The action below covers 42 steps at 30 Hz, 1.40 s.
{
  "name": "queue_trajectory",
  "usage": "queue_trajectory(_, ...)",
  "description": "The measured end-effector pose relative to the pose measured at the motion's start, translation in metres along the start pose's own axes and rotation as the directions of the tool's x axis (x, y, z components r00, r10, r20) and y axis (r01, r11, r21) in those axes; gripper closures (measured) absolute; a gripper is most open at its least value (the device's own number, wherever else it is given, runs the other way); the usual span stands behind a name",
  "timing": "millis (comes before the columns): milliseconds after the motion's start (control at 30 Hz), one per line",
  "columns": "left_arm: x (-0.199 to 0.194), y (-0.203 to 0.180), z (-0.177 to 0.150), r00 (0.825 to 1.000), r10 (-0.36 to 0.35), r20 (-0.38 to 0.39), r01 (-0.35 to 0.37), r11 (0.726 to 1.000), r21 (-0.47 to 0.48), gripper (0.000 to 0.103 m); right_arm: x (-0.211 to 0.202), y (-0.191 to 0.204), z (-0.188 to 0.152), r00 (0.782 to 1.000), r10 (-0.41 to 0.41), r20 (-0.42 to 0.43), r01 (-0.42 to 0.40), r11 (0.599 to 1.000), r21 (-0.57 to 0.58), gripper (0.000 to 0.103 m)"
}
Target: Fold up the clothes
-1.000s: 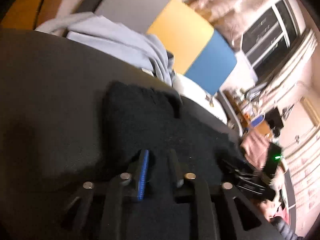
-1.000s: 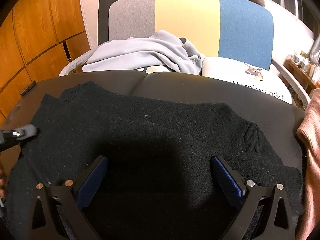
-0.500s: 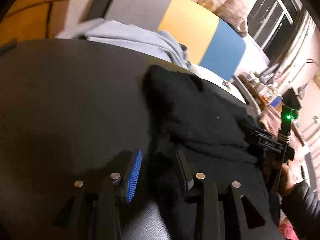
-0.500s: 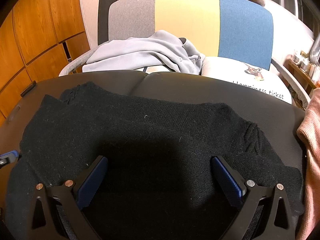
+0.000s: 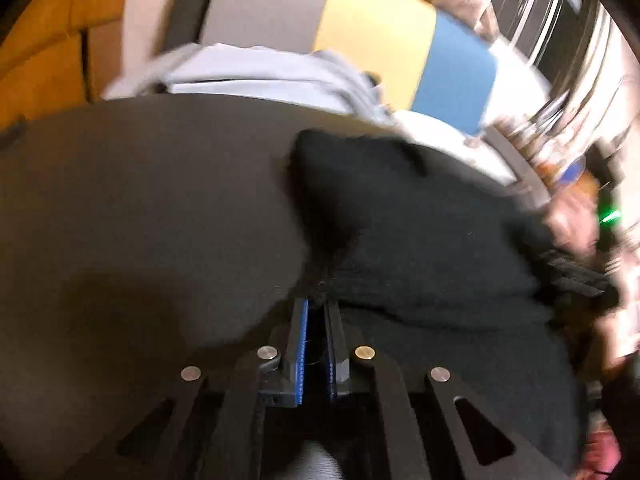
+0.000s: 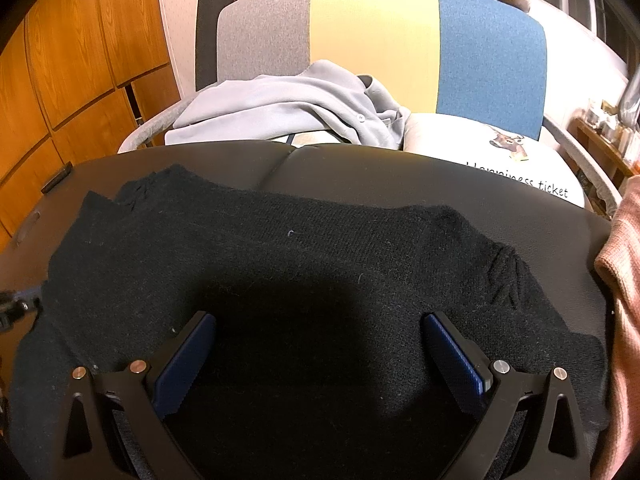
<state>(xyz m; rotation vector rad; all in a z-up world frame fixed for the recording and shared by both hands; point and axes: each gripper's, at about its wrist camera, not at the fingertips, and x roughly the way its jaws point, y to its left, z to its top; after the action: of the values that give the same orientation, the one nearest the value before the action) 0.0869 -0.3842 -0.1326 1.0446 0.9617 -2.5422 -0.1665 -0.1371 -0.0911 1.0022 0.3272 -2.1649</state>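
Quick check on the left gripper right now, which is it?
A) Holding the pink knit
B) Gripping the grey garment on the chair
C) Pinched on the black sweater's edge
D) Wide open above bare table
C: in the left wrist view the left gripper has its blue pads nearly together, having just closed, with a bunched edge of the black sweater caught between them.
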Motion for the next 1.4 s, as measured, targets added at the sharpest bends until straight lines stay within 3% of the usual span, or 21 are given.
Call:
queue_trajectory(33, -0.003, 0.01, -0.002, 0.996, -0.085, -0.014, 0.084, 0.993, -0.081, 0.085, 0.0, 0.0, 0.0, 1.0, 0.0, 0.0, 0.0, 1.0, 0.0, 0.0)
queue_trajectory(67, -0.005, 0.018, -0.005, 0.995, -0.1, -0.018, 0.097, 0.988, -0.123, 0.082, 0.0, 0.0, 0.0, 1.0, 0.001, 0.0, -0.001, 1.0, 0.001, 0.0)
queue_trajectory(133, -0.018, 0.028, -0.018, 0.997, -0.071, -0.01, 0.069, 0.985, -0.157, 0.082, 0.0, 0.0, 0.0, 1.0, 0.002, 0.001, -0.002, 1.0, 0.003, 0.0)
queue_trajectory(267, -0.043, 0.041, -0.046, 0.996, -0.084, -0.005, 0.08, 0.966, -0.248, 0.081, 0.001, 0.001, 0.002, 1.0, -0.003, -0.009, 0.003, 1.0, -0.002, 0.0)
queue_trajectory(367, -0.062, 0.036, -0.063, 0.998, -0.042, -0.037, 0.033, 0.971, -0.235, 0.08, -0.001, 0.008, 0.006, 0.999, -0.035, -0.03, 0.034, 0.999, -0.036, 0.0)
queue_trajectory(500, -0.084, 0.023, -0.093, 0.994, -0.044, -0.105, 0.026, 0.985, -0.169, 0.079, -0.042, 0.039, 0.01, 0.997, -0.062, 0.037, 0.065, 0.992, -0.108, 0.0)
queue_trajectory(567, -0.091, 0.015, -0.108, 0.99, -0.049, -0.135, 0.029, 0.989, -0.145, 0.079, -0.077, 0.07, 0.002, 0.996, 0.059, 0.073, -0.046, 0.984, -0.171, 0.0)
queue_trajectory(700, -0.096, -0.008, -0.141, 0.981, -0.093, -0.172, 0.072, 0.99, -0.125, 0.076, -0.109, 0.135, -0.043, 0.972, 0.231, -0.049, -0.233, 0.905, -0.356, 0.0)
queue_trajectory(767, -0.097, -0.019, -0.155, 0.975, -0.118, -0.191, 0.096, 0.988, -0.123, 0.075, -0.115, 0.157, -0.069, 0.949, 0.285, -0.134, -0.315, 0.874, -0.371, 0.0)
queue_trajectory(833, -0.099, -0.028, -0.165, 0.971, -0.124, -0.206, 0.102, 0.988, -0.111, 0.075, -0.114, 0.167, -0.081, 0.93, 0.319, -0.183, -0.364, 0.875, -0.321, 0.0)
queue_trajectory(1000, -0.104, -0.034, -0.179, 0.968, -0.127, -0.216, 0.104, 0.988, -0.114, 0.074, -0.113, 0.218, -0.082, 0.901, 0.371, -0.224, -0.427, 0.849, -0.31, 0.0)
queue_trajectory(1067, -0.105, -0.037, -0.18, 0.969, -0.121, -0.216, 0.1, 0.989, -0.105, 0.074, -0.1, 0.243, -0.079, 0.89, 0.361, -0.279, -0.442, 0.836, -0.325, 0.0)
queue_trajectory(1133, -0.107, -0.035, -0.182, 0.966, -0.134, -0.22, 0.11, 0.987, -0.118, 0.074, -0.086, 0.26, -0.082, 0.895, 0.312, -0.318, -0.42, 0.83, -0.368, 0.0)
queue_trajectory(1167, -0.107, -0.033, -0.184, 0.965, -0.141, -0.222, 0.115, 0.985, -0.126, 0.074, -0.078, 0.272, -0.09, 0.911, 0.24, -0.335, -0.373, 0.825, -0.425, 0.0)
queue_trajectory(1233, -0.108, -0.031, -0.187, 0.962, -0.155, -0.226, 0.125, 0.982, -0.141, 0.074, -0.066, 0.284, -0.105, 0.92, 0.135, -0.367, -0.318, 0.805, -0.5, 0.0)
queue_trajectory(1300, -0.109, -0.032, -0.189, 0.961, -0.154, -0.228, 0.125, 0.982, -0.138, 0.074, -0.073, 0.277, -0.104, 0.928, 0.173, -0.33, -0.322, 0.818, -0.476, 0.01)
queue_trajectory(1400, -0.11, -0.033, -0.19, 0.962, -0.149, -0.228, 0.122, 0.984, -0.128, 0.074, -0.082, 0.26, -0.099, 0.938, 0.195, -0.287, -0.311, 0.839, -0.445, 0.036)
